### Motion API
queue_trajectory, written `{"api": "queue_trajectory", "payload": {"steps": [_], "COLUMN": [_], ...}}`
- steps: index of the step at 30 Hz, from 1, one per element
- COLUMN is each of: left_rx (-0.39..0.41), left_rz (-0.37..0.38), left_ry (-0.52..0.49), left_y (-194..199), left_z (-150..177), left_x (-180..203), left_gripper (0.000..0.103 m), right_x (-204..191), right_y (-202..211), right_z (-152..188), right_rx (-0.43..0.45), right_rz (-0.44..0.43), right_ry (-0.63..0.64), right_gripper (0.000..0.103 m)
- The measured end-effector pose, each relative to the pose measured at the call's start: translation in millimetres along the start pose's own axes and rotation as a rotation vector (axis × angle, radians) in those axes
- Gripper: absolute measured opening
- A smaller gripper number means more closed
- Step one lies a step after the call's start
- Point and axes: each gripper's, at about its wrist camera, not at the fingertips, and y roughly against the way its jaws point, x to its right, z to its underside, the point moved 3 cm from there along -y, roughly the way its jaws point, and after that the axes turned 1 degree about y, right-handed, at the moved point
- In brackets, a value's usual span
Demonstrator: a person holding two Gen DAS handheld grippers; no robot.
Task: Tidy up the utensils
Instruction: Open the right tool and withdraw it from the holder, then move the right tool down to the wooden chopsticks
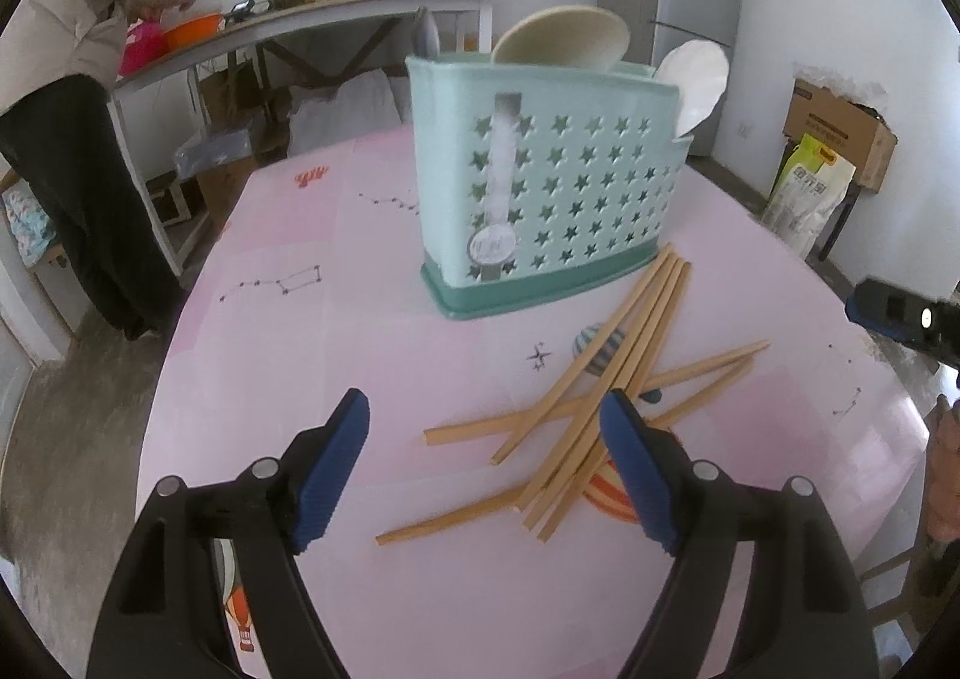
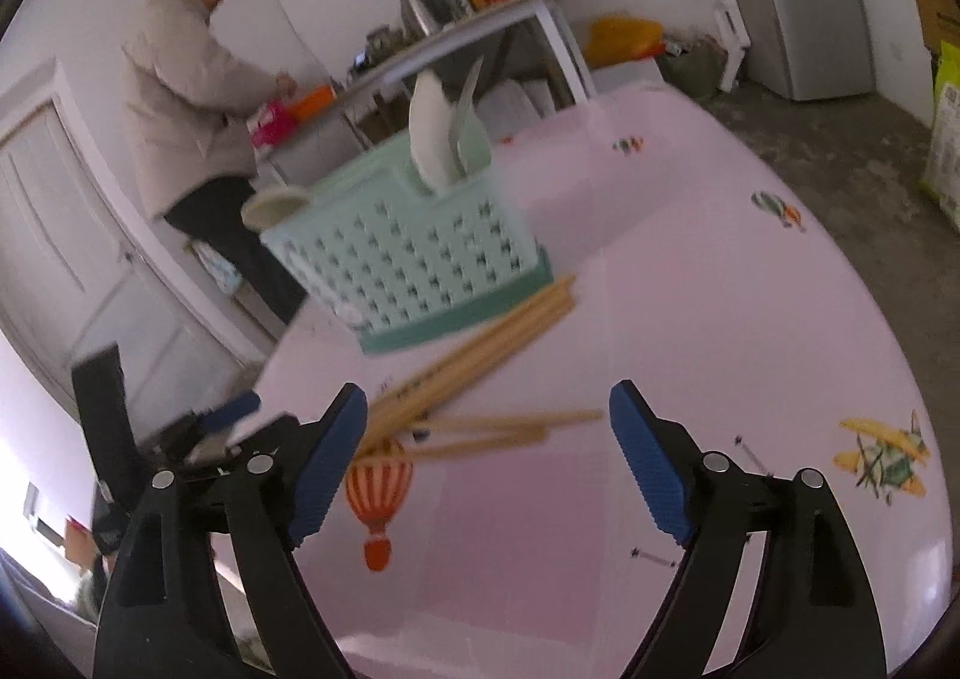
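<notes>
Several wooden chopsticks [image 1: 606, 403] lie crossed in a loose pile on the pink table. Behind them stands a mint-green utensil holder [image 1: 558, 181] with star holes; it holds pale spoons [image 1: 696, 79]. My left gripper [image 1: 486, 427] is open and empty, just in front of the pile, its right finger over some sticks. In the right wrist view the chopsticks [image 2: 480, 373] lie ahead and to the left, with the holder [image 2: 408, 253] behind them. My right gripper [image 2: 489, 415] is open and empty, hovering near the stick ends.
The pink table [image 1: 336, 331] has printed balloons and stars. A person [image 2: 186, 97] stands at a side table [image 1: 312, 19] with a kettle and bowls. A grey fridge [image 1: 678, 7] and a cardboard box [image 1: 840, 133] stand at the back right.
</notes>
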Motion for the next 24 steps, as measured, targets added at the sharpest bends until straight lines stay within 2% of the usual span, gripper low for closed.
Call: {"api": "queue_trajectory", "payload": {"steps": [6,24], "left_rx": [-0.019,-0.052], "left_rz": [-0.008,-0.007], "left_ry": [0.007,0.044], "left_y": [-3.1,-11.7], "left_z": [2.5,3.9], "left_x": [-3.9,-15.0], "left_gripper": [0.078,0.078], "right_x": [-3.0,3.1], "right_y": [-4.6,-19.3], "right_z": [18.9,33.2], "right_rx": [-0.057,-0.145], "right_rz": [0.027,0.076], "right_ry": [-0.003,-0.041], "right_gripper": [0.082,0.085]}}
